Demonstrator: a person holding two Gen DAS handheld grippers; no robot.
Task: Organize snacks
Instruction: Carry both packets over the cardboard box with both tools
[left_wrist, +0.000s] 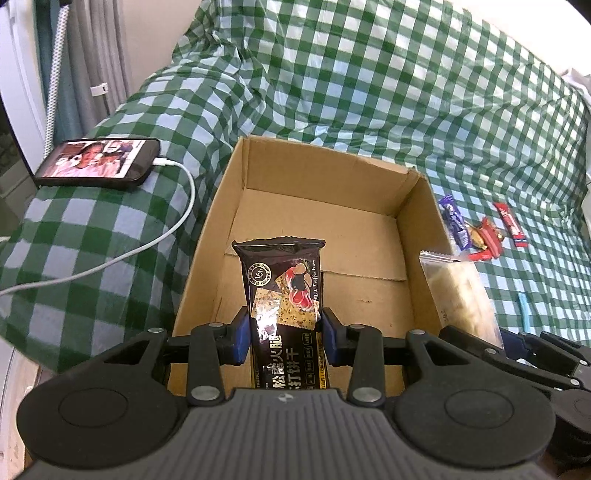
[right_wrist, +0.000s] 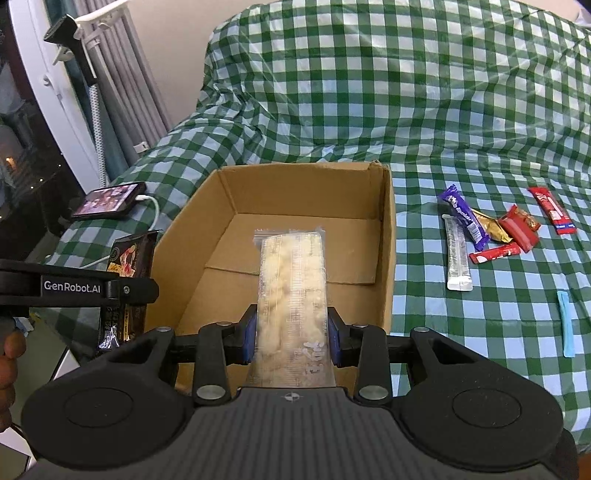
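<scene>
My left gripper (left_wrist: 283, 334) is shut on a black cracker packet (left_wrist: 284, 284) and holds it over the near edge of an open cardboard box (left_wrist: 332, 177). My right gripper (right_wrist: 291, 336) is shut on a clear packet of pale snacks (right_wrist: 291, 280), held over the same box (right_wrist: 303, 184). The box floor shows nothing inside. The clear packet also shows in the left wrist view (left_wrist: 458, 291), and the black packet in the right wrist view (right_wrist: 129, 258). Several small snacks lie on the green checked cloth right of the box: a purple bar (right_wrist: 465, 216), red wrappers (right_wrist: 517, 229), a white stick (right_wrist: 458, 258).
A phone (left_wrist: 99, 162) with a white charging cable (left_wrist: 177, 221) lies on the cloth left of the box. A light blue strip (right_wrist: 565, 323) lies at the right. A red bar (right_wrist: 552, 210) lies far right. Curtains and a window stand at the far left.
</scene>
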